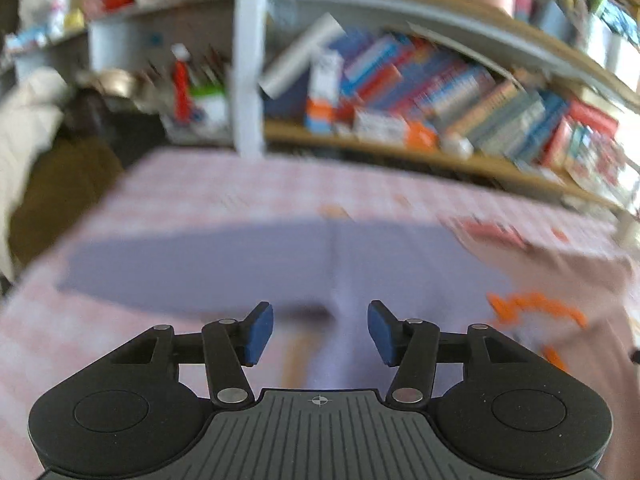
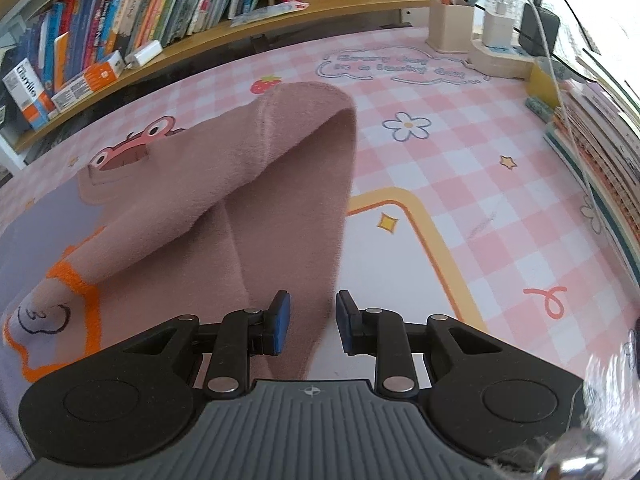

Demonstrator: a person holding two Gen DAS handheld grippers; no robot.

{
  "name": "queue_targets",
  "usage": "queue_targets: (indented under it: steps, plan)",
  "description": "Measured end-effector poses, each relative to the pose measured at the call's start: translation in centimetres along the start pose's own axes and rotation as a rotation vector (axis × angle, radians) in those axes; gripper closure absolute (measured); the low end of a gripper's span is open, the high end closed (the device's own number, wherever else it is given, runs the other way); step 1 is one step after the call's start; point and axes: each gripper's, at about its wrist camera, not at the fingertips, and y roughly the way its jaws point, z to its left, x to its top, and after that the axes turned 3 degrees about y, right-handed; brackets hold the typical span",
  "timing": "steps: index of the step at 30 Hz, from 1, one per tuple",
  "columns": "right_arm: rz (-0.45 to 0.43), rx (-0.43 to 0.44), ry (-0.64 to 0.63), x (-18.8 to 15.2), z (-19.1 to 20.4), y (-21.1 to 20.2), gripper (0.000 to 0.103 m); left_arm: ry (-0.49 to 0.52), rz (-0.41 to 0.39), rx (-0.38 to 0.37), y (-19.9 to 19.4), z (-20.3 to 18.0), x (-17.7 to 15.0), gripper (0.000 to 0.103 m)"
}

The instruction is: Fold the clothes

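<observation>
The right tongs (image 2: 308, 322) are clamped on the near edge of a dusty-pink sweater (image 2: 256, 184), a strip of whose fabric runs between the blue pads while the rest rises as a lifted fold ahead and to their left. The garment's long axis runs from these tongs away toward the far left, where a frog motif (image 2: 132, 148) marks its chest and an orange-trimmed patch (image 2: 56, 312) lies close by on the left. The left tongs (image 1: 320, 330) stand apart with nothing between the pads; in their blurred view the pink fabric with the orange print (image 1: 536, 312) lies to their right, and a lilac panel (image 1: 240, 260), cloth or part of the mat, I cannot tell, spreads straight ahead. So the right hand is the nearer and already has the sweater, while the left would have to travel rightward to take a matching edge. The pink checked mat on the worktop (image 2: 480, 184) is open to the right of the right tongs, giving room to lay a fold over. Tighter limits are the bookshelf (image 2: 120, 32) beyond the far edge and a stack of books (image 2: 600, 148) with a charger cluster (image 2: 516, 36) at far right.
</observation>
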Motion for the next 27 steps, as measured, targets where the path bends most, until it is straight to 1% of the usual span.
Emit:
queue_targets:
  steps: [2,4,5,6,8,10,12,18,22,27]
  plan:
    - [-0.002,0.004,-0.006,-0.1,-0.1,0.0,0.079,0.002,0.028,-0.017,0.5,-0.7,-0.7,0.05]
    - [-0.002,0.01,-0.015,-0.1,0.0,0.0,0.078,0.011,0.046,-0.008,1.1,-1.0,-1.0,0.048]
    - [-0.002,0.018,-0.021,-0.1,0.1,0.0,0.078,0.015,0.054,-0.003,1.4,-1.1,-1.2,0.048]
    - [-0.001,0.027,-0.031,-0.1,0.2,0.1,0.082,0.019,0.062,0.003,1.6,-1.2,-1.3,0.048]
    - [-0.001,0.04,-0.066,-0.1,0.5,0.2,0.094,0.012,0.069,0.01,2.1,-1.2,-1.4,0.048]
    - [-0.01,0.048,-0.096,0.0,0.6,0.2,0.096,0.008,0.077,0.012,2.5,-1.1,-1.2,0.048]
    - [-0.044,0.033,-0.126,0.2,0.7,-0.1,0.097,0.008,0.083,0.012,2.7,-1.1,-1.2,0.048]
    - [-0.273,-0.114,-0.175,3.5,0.1,-3.5,0.097,0.002,0.097,0.005,3.6,-0.9,-1.0,0.048]
    - [-0.379,-0.196,-0.223,6.4,-0.5,-4.9,0.097,-0.006,0.103,-0.001,4.1,-0.8,-0.7,0.048]
    - [-0.482,-0.318,-0.273,9.3,-1.5,-4.9,0.097,-0.013,0.105,-0.012,5.0,-0.6,0.1,0.048]
